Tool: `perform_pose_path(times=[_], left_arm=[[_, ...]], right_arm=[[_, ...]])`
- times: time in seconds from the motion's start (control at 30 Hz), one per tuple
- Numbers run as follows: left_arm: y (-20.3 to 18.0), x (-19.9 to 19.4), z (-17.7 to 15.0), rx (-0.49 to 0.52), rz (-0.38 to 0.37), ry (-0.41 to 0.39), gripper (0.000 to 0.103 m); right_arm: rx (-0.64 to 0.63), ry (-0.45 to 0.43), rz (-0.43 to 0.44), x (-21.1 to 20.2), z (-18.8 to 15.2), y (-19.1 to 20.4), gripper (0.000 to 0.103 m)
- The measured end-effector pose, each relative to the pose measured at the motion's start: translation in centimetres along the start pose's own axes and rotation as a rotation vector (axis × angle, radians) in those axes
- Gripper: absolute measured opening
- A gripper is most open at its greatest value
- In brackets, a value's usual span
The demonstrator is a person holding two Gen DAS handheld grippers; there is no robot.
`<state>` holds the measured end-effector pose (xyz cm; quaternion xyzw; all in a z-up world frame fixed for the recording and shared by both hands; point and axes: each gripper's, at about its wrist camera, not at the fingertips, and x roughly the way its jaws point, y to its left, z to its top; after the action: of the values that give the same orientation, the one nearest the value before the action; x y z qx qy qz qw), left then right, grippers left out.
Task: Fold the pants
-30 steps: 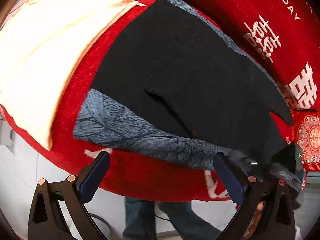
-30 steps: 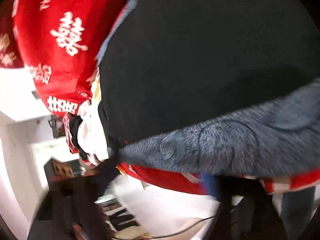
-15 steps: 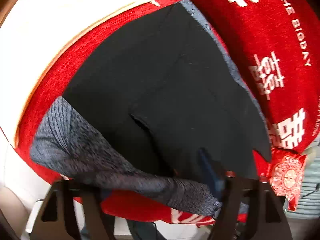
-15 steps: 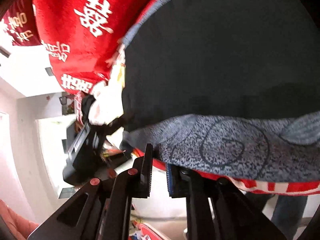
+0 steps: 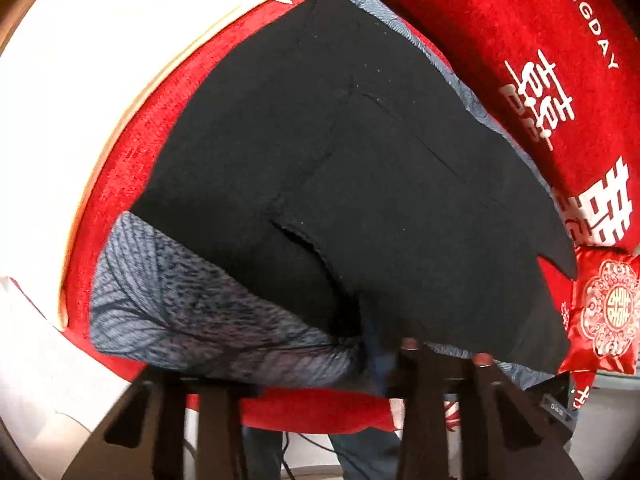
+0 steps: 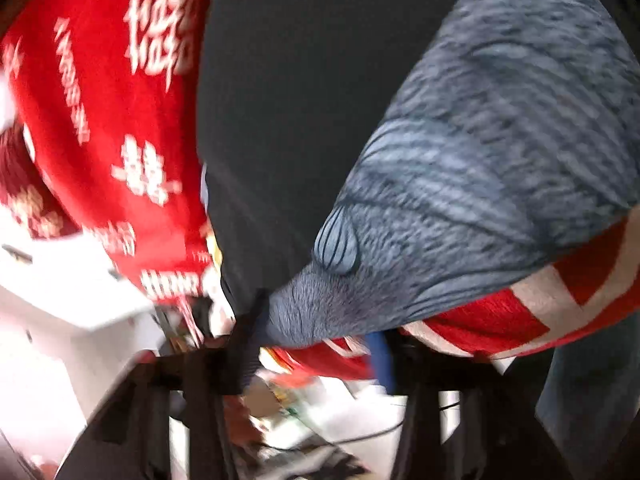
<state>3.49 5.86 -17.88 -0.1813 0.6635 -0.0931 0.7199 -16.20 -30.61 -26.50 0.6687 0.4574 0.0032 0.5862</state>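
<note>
The black pants lie flat on a blue-grey patterned cloth spread over a red surface. In the left wrist view my left gripper is at the cloth's near edge; its jaws stand wide apart, the tips partly hidden under the fabric. In the right wrist view, which is blurred, the pants fill the middle and the patterned cloth lies to the right. My right gripper is open at the corner where cloth and pants meet, with cloth between its fingers.
A red cover with white characters lies behind the pants, and a red embroidered pouch at their right end. A cream cloth lies at the left. White furniture and cluttered floor show below the edge in the right wrist view.
My left gripper has moved in to the cloth's near edge. My right gripper was nearly shut half a second ago and now stands open, having swung toward the cloth's corner.
</note>
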Motion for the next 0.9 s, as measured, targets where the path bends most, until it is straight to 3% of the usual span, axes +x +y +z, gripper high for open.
perform_pose_path(times=[0.03,0.13,0.27,0.4,0.5,0.57,0.67,0.8,0.87,0.9], left_arm=[[0.1,-0.4,0.1,-0.01,0.004,0.003,0.023],[-0.8,-2.7,0.7,-0.021,0.017,-0.023,0.023],[-3.9,-5.7,2.7,-0.008,0.007,-0.091,0.023],[-8.1,-7.3,7.5,0.04,-0.002,-0.185,0.023],[-10.3,-6.1,12.6,0.06,0.03,-0.243,0.027],[-11.1,-4.4,15.9,0.068,0.103,-0.301,0.056],[-11.2,-0.1,20.1,0.081,0.224,-0.333,0.073],[-10.5,4.1,23.1,0.032,0.344,-0.289,0.074],[-10.5,3.3,22.8,0.012,0.345,-0.309,0.074],[-10.6,2.3,22.4,0.009,0.344,-0.328,0.074]], right_arm=[[-0.064,0.001,-0.047,-0.4,0.2,1.8,0.005],[-0.308,0.042,-0.154,-1.1,0.5,8.2,0.005],[-0.461,0.098,-0.148,-2.2,3.7,14.8,0.005],[-0.593,0.142,-0.155,-0.9,10.0,22.3,0.005],[-0.617,0.178,-0.169,2.1,15.4,25.3,0.005],[-0.632,0.197,-0.207,3.8,19.0,25.7,0.005],[-0.612,0.234,-0.249,8.3,23.7,25.1,0.008],[-0.575,0.284,-0.309,12.8,28.1,23.3,0.009],[-0.583,0.298,-0.344,13.7,28.5,23.7,0.01],[-0.598,0.303,-0.339,13.5,28.3,23.9,0.024]])
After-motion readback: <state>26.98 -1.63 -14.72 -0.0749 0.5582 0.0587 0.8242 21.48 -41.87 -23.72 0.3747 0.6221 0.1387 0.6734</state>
